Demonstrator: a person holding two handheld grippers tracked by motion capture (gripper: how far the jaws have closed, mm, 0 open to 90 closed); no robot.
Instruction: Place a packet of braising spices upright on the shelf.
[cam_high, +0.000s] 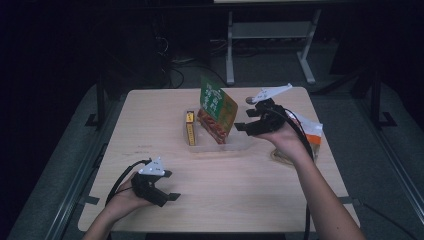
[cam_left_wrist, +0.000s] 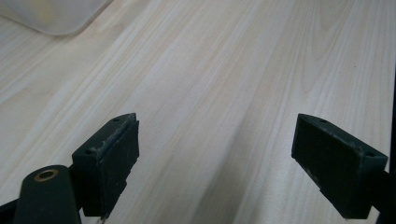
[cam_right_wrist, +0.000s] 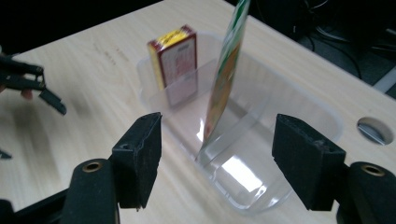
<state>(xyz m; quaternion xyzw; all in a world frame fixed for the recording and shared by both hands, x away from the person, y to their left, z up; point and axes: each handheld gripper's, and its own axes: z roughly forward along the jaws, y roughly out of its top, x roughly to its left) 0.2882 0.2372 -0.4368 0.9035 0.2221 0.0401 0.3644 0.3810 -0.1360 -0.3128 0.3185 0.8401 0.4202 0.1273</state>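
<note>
**Pale wood table, clear tub, two open grippers**

Pale wood grain covers the table we work at; around it the room is dark, with a metal stand's white legs and loose cables on the floor behind.

Near the middle sits a clear plastic tub. Inside it a yellow and red box stands upright against one end, and a flat green and orange pouch stands on edge beside it. Both carry print, but we cannot read it.

Our right gripper hangs just beside the tub, pointing at the pouch. Its jaws are spread wide with nothing between them, and the pouch stands free in the tub beyond them. A white and orange bag lies on the table under our right wrist. A round hole in the tabletop shows near the tub.

Our left gripper rests low near the front edge, well apart from the tub, jaws open over bare wood.
</note>
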